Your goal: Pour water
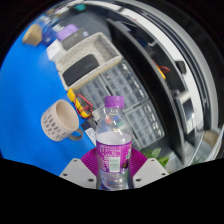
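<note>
Purple-capped water bottle (113,140) stands clamped in the gripper (113,168) — cup (61,121) just left.

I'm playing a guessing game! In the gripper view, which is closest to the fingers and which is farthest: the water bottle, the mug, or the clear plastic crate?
1. Water bottle: between the fingers, which are shut on it.
2. Mug: just beyond, to the bottle's left on the blue surface.
3. Clear plastic crate: farthest, behind the bottle and mug.
</note>
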A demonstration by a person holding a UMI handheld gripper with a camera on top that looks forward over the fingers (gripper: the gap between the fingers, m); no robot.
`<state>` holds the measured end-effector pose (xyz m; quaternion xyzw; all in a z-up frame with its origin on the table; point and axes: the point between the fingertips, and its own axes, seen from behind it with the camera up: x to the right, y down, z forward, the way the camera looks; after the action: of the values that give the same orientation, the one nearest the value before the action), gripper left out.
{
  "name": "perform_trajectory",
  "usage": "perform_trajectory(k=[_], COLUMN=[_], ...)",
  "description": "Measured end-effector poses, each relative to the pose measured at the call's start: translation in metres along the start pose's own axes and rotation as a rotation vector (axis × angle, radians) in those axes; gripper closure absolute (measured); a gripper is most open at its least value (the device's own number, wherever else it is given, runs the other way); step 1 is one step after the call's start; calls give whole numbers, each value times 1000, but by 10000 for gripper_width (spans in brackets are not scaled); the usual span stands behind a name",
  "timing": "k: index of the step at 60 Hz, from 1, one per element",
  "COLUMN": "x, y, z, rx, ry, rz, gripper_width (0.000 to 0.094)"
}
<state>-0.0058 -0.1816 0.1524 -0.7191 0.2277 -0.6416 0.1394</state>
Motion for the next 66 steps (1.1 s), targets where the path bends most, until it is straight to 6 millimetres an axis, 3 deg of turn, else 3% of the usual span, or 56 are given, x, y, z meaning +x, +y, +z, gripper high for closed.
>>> perform_trajectory(k=[12, 32, 39, 54, 66], x=[6, 0, -3, 10, 29], y=[-8, -37, -38, -40, -28], z=[38, 64, 70, 62, 50], rx=[-8, 30, 35, 60, 40], ry=[28, 135, 152, 151, 54], rz=[-413, -1050, -1162, -959, -359], gripper_width=[574, 574, 574, 572, 563])
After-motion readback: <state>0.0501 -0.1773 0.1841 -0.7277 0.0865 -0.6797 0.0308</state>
